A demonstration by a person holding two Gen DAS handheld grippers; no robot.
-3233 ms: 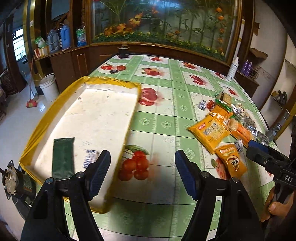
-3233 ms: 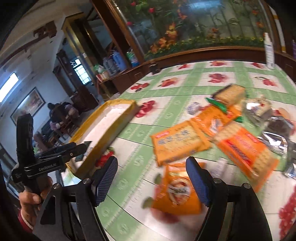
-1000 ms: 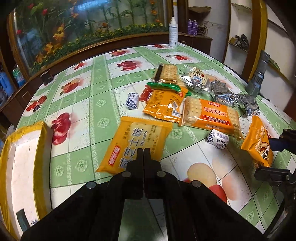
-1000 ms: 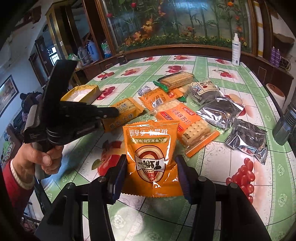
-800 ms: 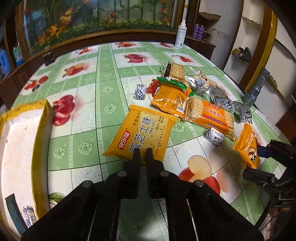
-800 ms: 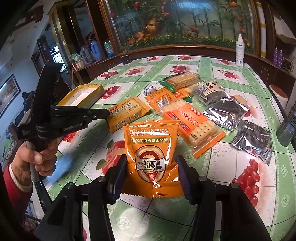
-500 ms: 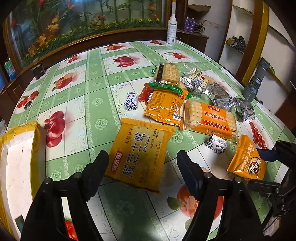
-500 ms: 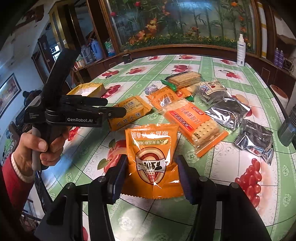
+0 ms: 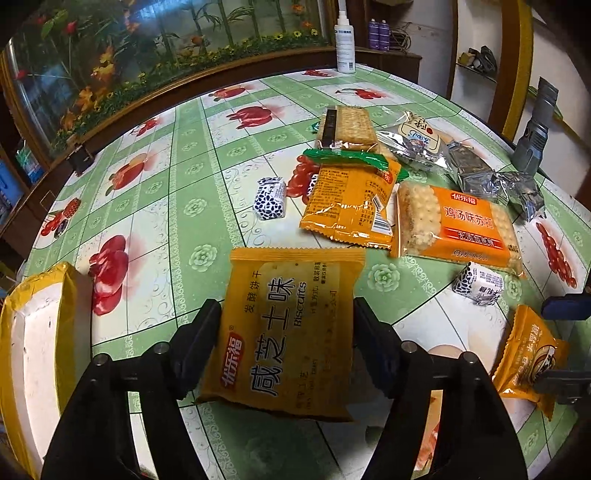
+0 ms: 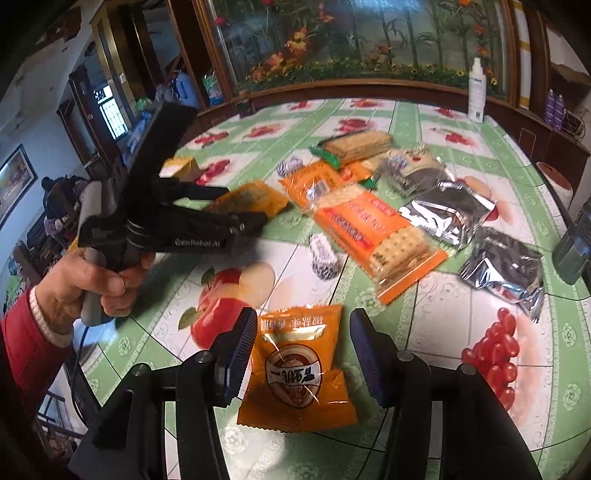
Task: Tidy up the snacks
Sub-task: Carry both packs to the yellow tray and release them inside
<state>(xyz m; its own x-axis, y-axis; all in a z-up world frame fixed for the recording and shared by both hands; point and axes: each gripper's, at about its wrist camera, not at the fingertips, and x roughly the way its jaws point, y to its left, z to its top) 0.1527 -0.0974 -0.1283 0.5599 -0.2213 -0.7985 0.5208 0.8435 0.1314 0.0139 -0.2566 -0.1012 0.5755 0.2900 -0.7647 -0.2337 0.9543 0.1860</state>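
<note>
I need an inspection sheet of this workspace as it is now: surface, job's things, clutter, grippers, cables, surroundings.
Surface: round table with green fruit-print cloth.
Job's things: yellow biscuit pack; small orange pack; orange cracker pack; foil bags; white tray at the left edge.
Clutter: spray bottle at the far edge.
Grippers: left gripper open around the biscuit pack; right gripper open around the small orange pack.
Cables: nothing seen.
Surroundings: planter behind glass, wooden cabinets.
</note>
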